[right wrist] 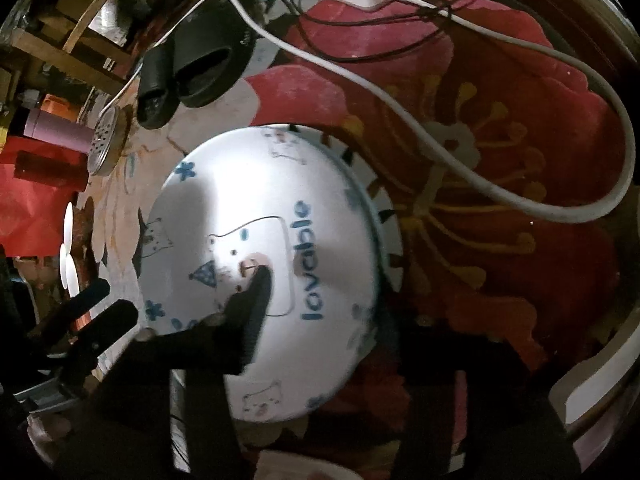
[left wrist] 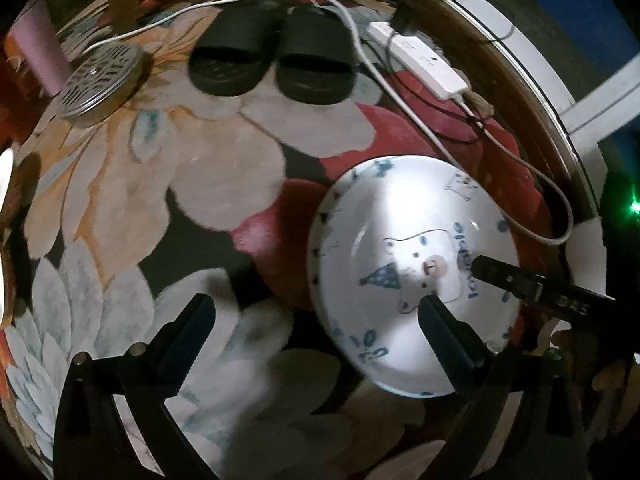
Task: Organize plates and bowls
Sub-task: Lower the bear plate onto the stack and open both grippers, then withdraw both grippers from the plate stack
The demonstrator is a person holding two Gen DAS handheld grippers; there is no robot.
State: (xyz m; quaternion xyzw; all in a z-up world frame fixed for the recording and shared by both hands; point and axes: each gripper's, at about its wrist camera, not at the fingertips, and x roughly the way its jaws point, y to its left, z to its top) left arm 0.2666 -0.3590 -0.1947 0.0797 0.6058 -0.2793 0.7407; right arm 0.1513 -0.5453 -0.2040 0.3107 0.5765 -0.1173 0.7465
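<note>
A white plate (left wrist: 420,224) with a blue "lovable" bear print hangs tilted above the floral rug. My right gripper (right wrist: 320,312) is shut on the plate (right wrist: 280,200): one finger (right wrist: 252,300) lies on its face, the other is hidden under it. That finger (left wrist: 508,276) shows reaching in from the right in the left wrist view. My left gripper (left wrist: 316,316) is open, its right fingertip (left wrist: 436,312) in front of the plate's lower part, its left one over the rug. A second white dish with black rim marks (right wrist: 390,220) peeks out behind the plate.
Black slippers (left wrist: 276,64) lie at the far side of the rug (left wrist: 160,184). A metal perforated lid (left wrist: 100,80) and a pink cup (left wrist: 40,56) stand far left. A white power strip (left wrist: 420,56) and cables (right wrist: 520,192) run along the right. White dishes (right wrist: 68,248) sit at left.
</note>
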